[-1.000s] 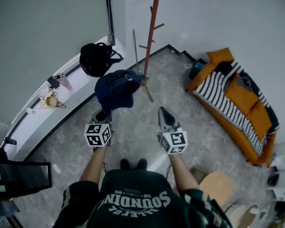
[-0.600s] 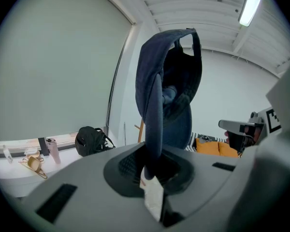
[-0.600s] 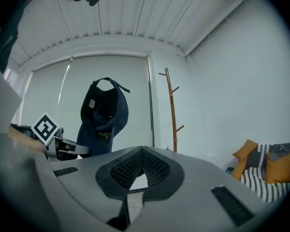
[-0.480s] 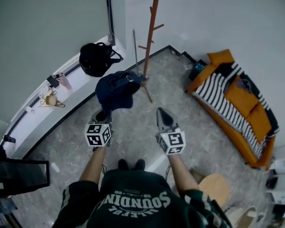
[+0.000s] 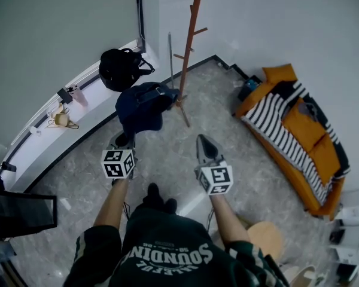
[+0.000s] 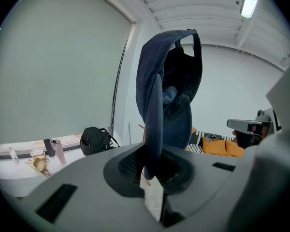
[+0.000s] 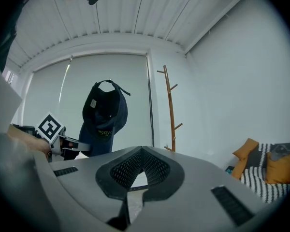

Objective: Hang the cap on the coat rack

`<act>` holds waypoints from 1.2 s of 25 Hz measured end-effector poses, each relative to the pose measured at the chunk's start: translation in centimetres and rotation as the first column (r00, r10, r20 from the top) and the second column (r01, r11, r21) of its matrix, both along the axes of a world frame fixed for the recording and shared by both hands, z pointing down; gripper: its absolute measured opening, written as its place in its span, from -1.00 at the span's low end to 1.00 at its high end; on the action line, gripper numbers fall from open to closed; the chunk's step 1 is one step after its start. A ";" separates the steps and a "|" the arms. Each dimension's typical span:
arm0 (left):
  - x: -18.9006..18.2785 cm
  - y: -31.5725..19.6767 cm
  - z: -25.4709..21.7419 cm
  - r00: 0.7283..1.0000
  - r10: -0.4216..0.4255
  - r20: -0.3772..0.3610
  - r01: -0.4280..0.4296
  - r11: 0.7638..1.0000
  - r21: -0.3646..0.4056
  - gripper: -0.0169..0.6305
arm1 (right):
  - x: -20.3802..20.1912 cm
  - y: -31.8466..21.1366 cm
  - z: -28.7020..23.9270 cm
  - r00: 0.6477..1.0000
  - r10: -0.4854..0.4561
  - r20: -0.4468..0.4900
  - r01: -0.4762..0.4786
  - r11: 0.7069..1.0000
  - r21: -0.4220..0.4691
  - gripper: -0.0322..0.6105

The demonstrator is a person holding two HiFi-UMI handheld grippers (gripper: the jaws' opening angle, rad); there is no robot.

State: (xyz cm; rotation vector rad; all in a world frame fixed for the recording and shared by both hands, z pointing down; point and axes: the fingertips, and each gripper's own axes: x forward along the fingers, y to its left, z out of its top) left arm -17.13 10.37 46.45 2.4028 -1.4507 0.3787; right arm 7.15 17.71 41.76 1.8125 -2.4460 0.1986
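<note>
**Green shirt, grey tongs**

The person wears a dark green shirt [image 5: 167, 244] with curved white block lettering across the front, elbow-length sleeves [image 5: 96, 247] and dark shoes [image 5: 157, 197]. The left tongs [image 5: 124, 140] and right tongs [image 5: 204, 141] are grey, each carrying a white cube printed with black square markers.

Black backpack [image 5: 121, 69] on white ledge [image 5: 45, 145], orange sofa [image 5: 314, 160] under striped blanket [image 5: 280, 124] along the wall, round wooden stool [image 5: 264, 239] nearby.

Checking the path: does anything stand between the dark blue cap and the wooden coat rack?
Nothing visible blocks it. The dark blue fabric cap, in the left gripper, faces open air toward the brown wooden coat rack; a thin grey rod stands close beside it.
</note>
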 end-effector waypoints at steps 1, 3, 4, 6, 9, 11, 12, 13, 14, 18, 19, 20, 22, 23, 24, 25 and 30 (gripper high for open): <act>0.1 -0.3 0.1 1.000 -0.001 0.001 0.001 1.000 -0.001 -0.90 | 0.2 -0.2 0.1 1.000 0.003 0.007 -0.003 1.000 0.008 -0.90; 0.2 -1.0 0.3 1.000 -0.004 0.002 0.004 1.000 -0.004 -0.90 | 0.5 -0.7 0.6 1.000 0.008 0.017 -0.008 1.000 0.011 -0.90; 0.2 -1.4 0.4 1.000 -0.006 0.003 0.006 1.000 -0.006 -0.90 | 0.6 -1.0 0.8 1.000 0.009 0.019 -0.009 1.000 0.004 -0.90; 0.2 -2.5 0.8 1.000 -0.011 0.003 0.011 1.000 -0.011 -0.90 | 0.7 -1.9 0.9 1.000 0.012 0.017 -0.012 1.000 -0.016 -0.90; 0.7 -4.8 1.6 1.000 -0.018 -0.004 0.018 1.000 -0.018 -0.90 | 1.5 -3.9 1.4 1.000 0.025 0.005 -0.025 0.999 -0.045 -0.90; 1.1 -6.6 2.0 1.000 -0.023 -0.008 0.023 1.000 -0.022 -0.90 | 1.7 -5.9 1.7 1.000 0.016 0.007 -0.015 0.999 -0.043 -0.90; 1.2 -7.7 2.3 1.000 -0.025 -0.010 0.025 0.999 -0.024 -0.90 | 1.8 -7.0 1.9 1.000 0.009 0.007 -0.009 0.999 -0.040 -0.90; 1.3 -8.9 2.5 1.000 -0.027 -0.012 0.027 0.999 -0.027 -0.90 | 1.9 -8.3 2.0 1.000 0.004 0.005 -0.004 0.999 -0.038 -0.90; 1.4 -10.2 2.8 0.999 -0.030 -0.015 0.029 0.999 -0.029 -0.90 | 2.0 -9.7 2.1 1.000 0.000 0.003 0.000 0.999 -0.038 -0.90; 1.8 -15.3 3.7 0.999 -0.044 -0.031 0.043 0.998 -0.041 -0.90 | 2.4 -15.6 2.2 1.000 -0.013 -0.024 0.012 0.999 -0.051 -0.90; 1.9 -16.6 3.8 0.998 -0.047 -0.035 0.045 0.998 -0.043 -0.90 | 2.5 -17.1 2.1 0.999 -0.018 -0.027 0.017 0.999 -0.050 -0.90; 2.1 -17.9 3.7 0.998 -0.048 -0.040 0.046 0.998 -0.044 -0.90 | 2.5 -18.5 1.9 0.999 -0.021 -0.027 0.020 0.999 -0.050 -0.90; 2.4 -20.4 3.6 0.998 -0.048 -0.048 0.045 0.998 -0.046 -0.90 | 2.7 -21.3 1.5 1.000 -0.022 -0.021 0.021 0.999 -0.044 -0.90; 2.5 -21.6 3.6 0.998 -0.047 -0.050 0.044 0.998 -0.048 -0.90 | 2.7 -22.6 1.4 1.000 -0.020 -0.012 0.019 0.999 -0.038 -0.90; 2.6 -22.8 3.6 0.998 -0.045 -0.051 0.043 0.998 -0.050 -0.90 | 2.8 -23.9 1.3 1.000 -0.015 -0.004 0.015 0.999 -0.033 -0.90; 2.7 -23.9 3.5 0.998 -0.043 -0.051 0.040 0.998 -0.051 -0.90 | 2.8 -25.0 1.2 1.000 -0.011 0.000 0.011 0.999 -0.032 -0.90; 3.6 -29.1 3.3 0.999 -0.021 -0.050 0.018 0.998 -0.052 -0.90 | 3.5 -29.6 1.1 1.000 0.017 -0.005 -0.017 0.999 -0.033 -0.90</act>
